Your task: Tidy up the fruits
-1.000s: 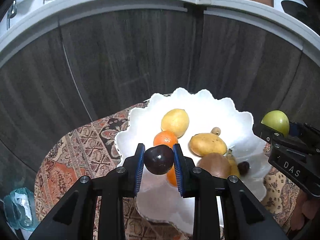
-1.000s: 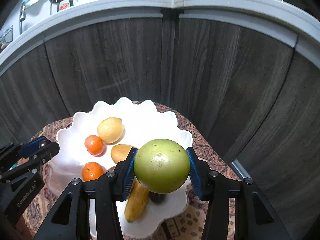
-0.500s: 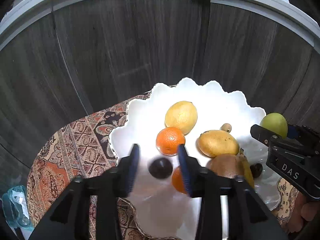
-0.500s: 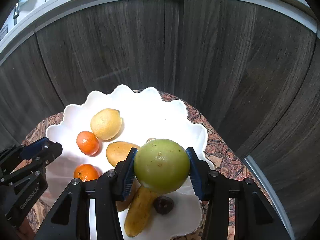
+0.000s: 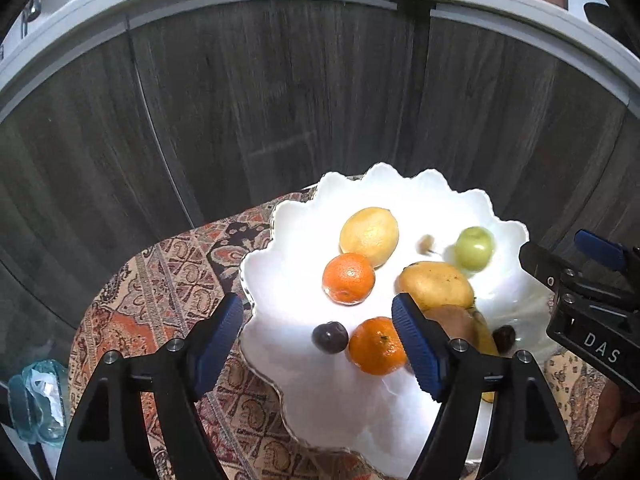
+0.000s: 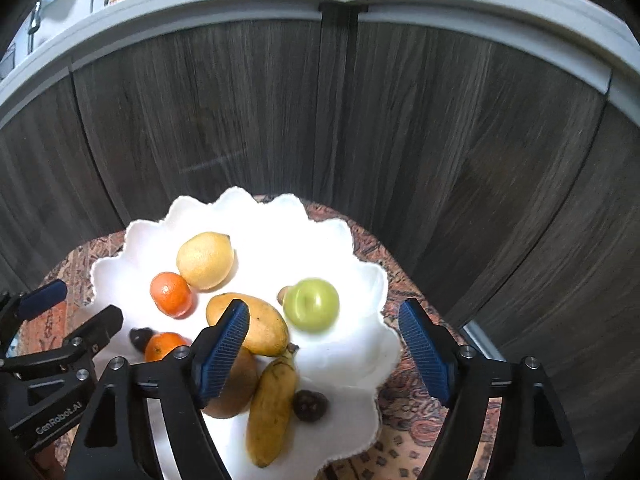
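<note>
A white scalloped bowl [image 5: 276, 240] [image 6: 256, 224] holds the fruit. The dark plum [image 5: 329, 337] [image 6: 141, 338] lies in it beside an orange [image 5: 377, 346], below my left gripper [image 5: 318, 338], whose jaws are opening with nothing pressed between them. The green apple [image 6: 312, 311] [image 5: 474, 248] rests in the bowl next to a mango [image 6: 256, 324], under my right gripper [image 6: 324, 346], its jaws also opening and free of the fruit. A lemon [image 5: 369, 236], a second orange [image 5: 349, 278], a banana [image 6: 272, 412] and a brown fruit lie there too.
The bowl sits on a patterned cloth [image 5: 168, 276] over a small round table. Dark wooden cabinet doors [image 5: 280, 100] rise close behind, under a pale counter edge. A clear plastic wrapper [image 5: 38, 404] lies at the lower left. Each gripper shows at the edge of the other's view.
Both grippers have let go. The plum dropped from the left jaws into the bowl beside an orange. The green apple left the right jaws and now lies in the bowl.
</note>
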`<state>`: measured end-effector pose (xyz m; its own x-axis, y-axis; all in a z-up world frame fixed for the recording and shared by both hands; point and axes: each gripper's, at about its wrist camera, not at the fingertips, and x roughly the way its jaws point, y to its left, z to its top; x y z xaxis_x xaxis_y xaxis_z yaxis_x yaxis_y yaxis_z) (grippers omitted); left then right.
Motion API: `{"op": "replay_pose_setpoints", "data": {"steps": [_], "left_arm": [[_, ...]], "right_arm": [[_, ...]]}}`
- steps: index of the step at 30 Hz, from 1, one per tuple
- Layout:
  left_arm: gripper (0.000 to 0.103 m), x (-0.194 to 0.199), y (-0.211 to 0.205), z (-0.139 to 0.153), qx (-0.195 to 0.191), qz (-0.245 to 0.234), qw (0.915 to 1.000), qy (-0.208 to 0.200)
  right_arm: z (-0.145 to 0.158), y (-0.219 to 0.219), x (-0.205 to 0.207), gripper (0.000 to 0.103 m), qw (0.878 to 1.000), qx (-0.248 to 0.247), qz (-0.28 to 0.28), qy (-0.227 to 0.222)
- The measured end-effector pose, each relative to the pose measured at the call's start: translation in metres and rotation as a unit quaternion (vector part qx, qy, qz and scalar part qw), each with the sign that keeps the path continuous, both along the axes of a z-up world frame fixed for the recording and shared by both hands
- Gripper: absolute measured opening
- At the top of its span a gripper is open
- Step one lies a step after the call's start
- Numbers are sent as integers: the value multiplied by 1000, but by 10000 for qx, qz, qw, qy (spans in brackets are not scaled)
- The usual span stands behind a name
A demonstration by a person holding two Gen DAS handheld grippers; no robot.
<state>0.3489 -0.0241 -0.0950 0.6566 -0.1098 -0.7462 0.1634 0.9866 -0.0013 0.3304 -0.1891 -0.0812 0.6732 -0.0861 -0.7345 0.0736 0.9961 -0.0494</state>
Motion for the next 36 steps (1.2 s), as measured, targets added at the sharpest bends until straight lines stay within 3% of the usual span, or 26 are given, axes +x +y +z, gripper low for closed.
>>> {"op": "replay_pose_setpoints", "data": {"steps": [3, 14, 36], "left_arm": [[88, -10, 2, 13, 1, 54, 9999, -97], [95, -60, 8, 58, 89, 185, 9995, -248], [96, -175, 15, 108, -68, 184, 9989, -417]], "right_arm": [[12, 0, -10, 78, 10000, 31, -24, -72], [53, 2, -60, 80, 9994, 157, -87, -287], [109, 1, -176, 81, 9982, 167, -155, -550]]}}
